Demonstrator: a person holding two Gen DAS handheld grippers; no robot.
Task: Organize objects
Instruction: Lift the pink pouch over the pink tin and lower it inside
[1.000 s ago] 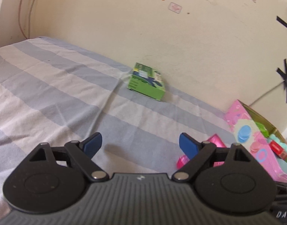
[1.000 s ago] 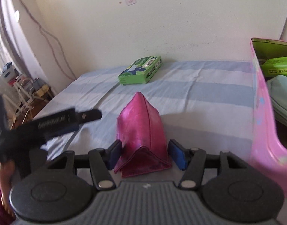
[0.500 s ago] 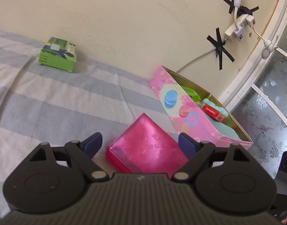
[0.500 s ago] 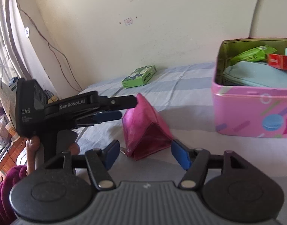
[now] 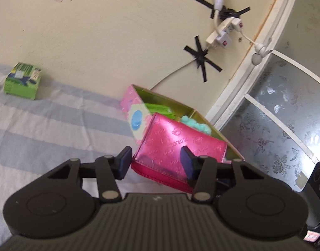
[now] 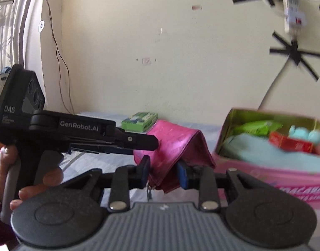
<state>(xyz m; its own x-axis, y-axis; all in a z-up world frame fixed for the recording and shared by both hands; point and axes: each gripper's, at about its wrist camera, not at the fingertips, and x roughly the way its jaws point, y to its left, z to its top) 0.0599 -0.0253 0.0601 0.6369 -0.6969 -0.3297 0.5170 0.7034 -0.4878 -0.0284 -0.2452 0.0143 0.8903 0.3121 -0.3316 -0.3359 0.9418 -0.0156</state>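
Observation:
A shiny pink wallet (image 5: 180,146) is lifted off the bed, folded like a tent in the right wrist view (image 6: 176,144). My right gripper (image 6: 163,172) is shut on its lower edge. My left gripper (image 5: 155,163) has narrowed its fingers around the wallet's near end; it also shows from the side in the right wrist view (image 6: 139,144). The open pink tin box (image 5: 139,117) sits just behind the wallet, to the right in the right wrist view (image 6: 264,173). A green carton (image 5: 22,83) lies by the wall.
The bed has a grey-and-white striped sheet (image 5: 55,125). The tin holds a light blue cloth (image 6: 274,154), a green packet (image 6: 256,127) and a red box (image 6: 289,144). A wall with taped cables and a power strip (image 5: 222,35) stands behind, and a frosted glass window (image 5: 285,125) is on the right.
Both grippers have closed in on the pink wallet and lifted it off the bed toward the pink tin. The right gripper's fingers narrowed from open to gripping.

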